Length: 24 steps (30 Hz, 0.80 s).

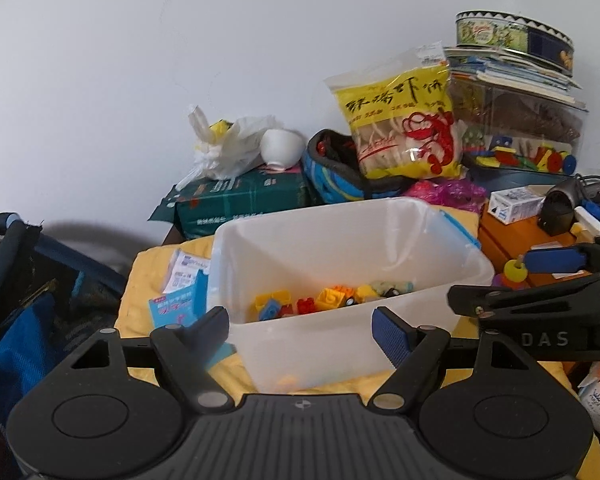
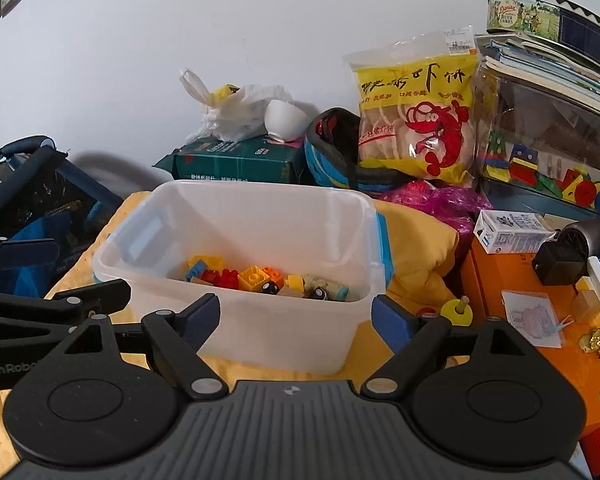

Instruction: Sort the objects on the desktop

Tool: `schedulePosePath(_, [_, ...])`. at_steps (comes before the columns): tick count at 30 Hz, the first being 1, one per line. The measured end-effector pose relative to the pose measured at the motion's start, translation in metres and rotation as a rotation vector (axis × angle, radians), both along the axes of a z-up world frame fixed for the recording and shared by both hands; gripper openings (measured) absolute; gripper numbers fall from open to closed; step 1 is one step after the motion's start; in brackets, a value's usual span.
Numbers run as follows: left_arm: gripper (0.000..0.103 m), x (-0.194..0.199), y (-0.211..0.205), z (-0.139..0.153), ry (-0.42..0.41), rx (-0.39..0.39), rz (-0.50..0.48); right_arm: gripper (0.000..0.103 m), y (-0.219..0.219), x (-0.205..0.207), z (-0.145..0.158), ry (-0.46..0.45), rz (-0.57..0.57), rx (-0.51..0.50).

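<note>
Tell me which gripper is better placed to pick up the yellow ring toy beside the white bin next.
Probably the right gripper. Its jaws stand open and empty, and the yellow ring toy lies just beside its right finger, right of the white bin. The left gripper faces the bin's left half, farther away.

My tongs: black frames, blue ribbed pads [image 2: 392, 326]. Landmark is the translucent white bin [image 2: 236, 240] with a light-blue latch on its right end; inside it, toy bricks [image 2: 256, 276] in yellow, red, orange, blue. Under the bin, a plain yellow cloth [image 2: 416, 248]. Behind the bin: dark green pack [image 2: 240, 162] with white print, yellow snack bag [image 2: 416, 108] with a red shrimp drawing. Right of the bin, an orange box [image 2: 512, 280].
</note>
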<state>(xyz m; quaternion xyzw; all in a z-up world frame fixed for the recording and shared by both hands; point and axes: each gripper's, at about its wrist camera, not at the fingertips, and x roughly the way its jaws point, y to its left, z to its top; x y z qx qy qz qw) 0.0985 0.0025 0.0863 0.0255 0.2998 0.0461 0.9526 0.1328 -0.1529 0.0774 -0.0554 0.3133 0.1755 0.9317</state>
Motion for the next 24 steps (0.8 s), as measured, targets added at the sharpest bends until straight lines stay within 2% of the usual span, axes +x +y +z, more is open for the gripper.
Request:
schedulePosePath(5, [0.082,0.004,0.001,-0.002,0.032,0.008,0.022,0.091,0.002,0.002,0.000,0.020,-0.016,-0.041])
schedulePosePath(11, [0.082,0.007,0.000,-0.004,0.058,0.022,0.030,0.092,0.004,0.005,-0.006,0.055,-0.025,-0.072])
schedulePosePath(24, [0.082,0.009,0.004,-0.002,0.061,0.015,0.030,0.093,0.006,0.006,-0.009,0.072,-0.043,-0.090])
